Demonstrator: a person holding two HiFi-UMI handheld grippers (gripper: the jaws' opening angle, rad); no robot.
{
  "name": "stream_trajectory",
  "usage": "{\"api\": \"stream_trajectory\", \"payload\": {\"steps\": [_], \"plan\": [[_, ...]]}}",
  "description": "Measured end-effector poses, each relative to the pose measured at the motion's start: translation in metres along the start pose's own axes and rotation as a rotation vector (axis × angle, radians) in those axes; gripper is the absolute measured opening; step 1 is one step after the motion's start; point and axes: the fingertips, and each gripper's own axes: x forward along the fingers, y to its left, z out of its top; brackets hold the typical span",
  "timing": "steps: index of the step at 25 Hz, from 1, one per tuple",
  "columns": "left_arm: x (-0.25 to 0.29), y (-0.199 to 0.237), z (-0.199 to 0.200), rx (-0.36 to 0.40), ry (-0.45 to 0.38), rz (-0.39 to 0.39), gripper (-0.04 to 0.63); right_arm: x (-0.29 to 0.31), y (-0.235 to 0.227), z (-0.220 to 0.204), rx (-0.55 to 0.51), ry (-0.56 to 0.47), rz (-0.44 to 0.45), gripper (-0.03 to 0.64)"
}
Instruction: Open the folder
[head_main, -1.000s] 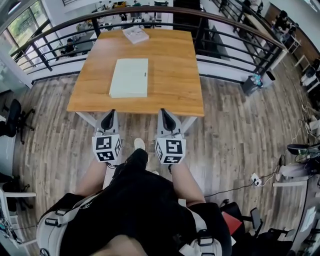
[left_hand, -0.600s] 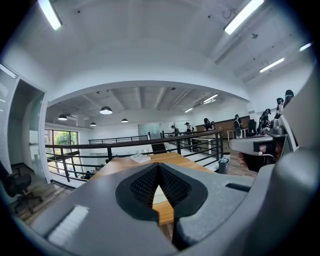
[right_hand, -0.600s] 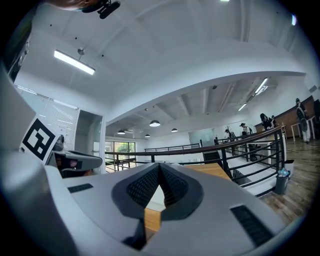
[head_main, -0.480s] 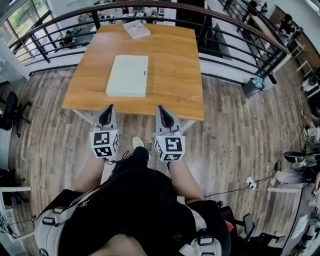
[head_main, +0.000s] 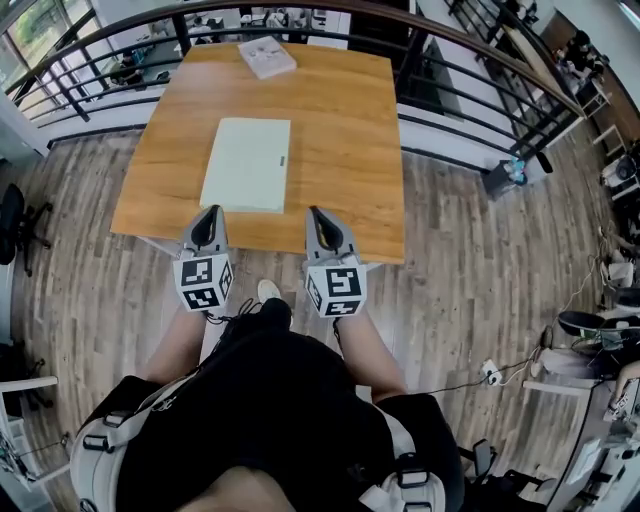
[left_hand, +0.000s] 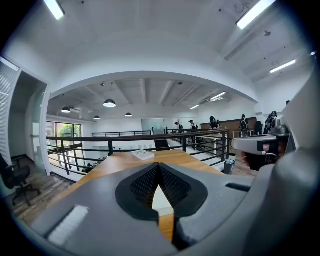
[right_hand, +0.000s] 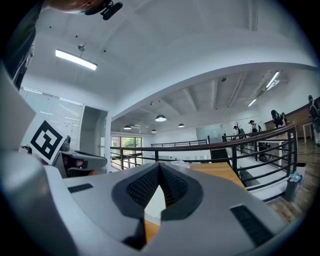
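Note:
A pale green folder (head_main: 246, 164) lies closed and flat on the wooden table (head_main: 340, 130), left of its middle. My left gripper (head_main: 209, 213) is shut and empty, its tip over the table's near edge just below the folder's near left corner. My right gripper (head_main: 317, 214) is also shut and empty, over the near edge to the right of the folder. In the left gripper view the shut jaws meet at the left gripper's tip (left_hand: 159, 165), with the folder (left_hand: 161, 197) showing pale through the gap below. The right gripper view shows the same: right gripper tip (right_hand: 159, 165), folder (right_hand: 156, 202).
A white book or box (head_main: 267, 56) lies at the table's far edge. A dark metal railing (head_main: 450, 75) curves round the table's far and right sides. The person's legs and a shoe (head_main: 268, 291) are below the grippers on the wood floor.
Both grippers have moved forward from in front of the table to over its near edge, closer to the folder. Both stay shut.

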Motion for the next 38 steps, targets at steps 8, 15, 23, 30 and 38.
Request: {"api": "stream_trajectory", "payload": {"steps": [8,15,23,30,38], "plan": [[0.092,0.03,0.015,-0.009,0.015,-0.006,0.003,0.096,-0.035,0.0,-0.013,0.033,0.01,0.005],[0.148,0.046,0.018,0.006,0.018,-0.046,0.002,0.159,-0.052,-0.012,0.006,0.083,0.042,0.005],[0.175,0.042,0.016,0.097,0.0,0.04,0.002,0.198,-0.084,-0.048,0.077,0.189,0.115,0.005],[0.162,0.033,-0.006,0.196,0.075,0.059,0.002,0.202,-0.089,-0.075,0.16,0.251,0.171,0.005],[0.159,0.013,-0.047,0.299,0.203,-0.025,0.093,0.207,-0.088,-0.12,0.286,0.383,0.241,0.023]]}}
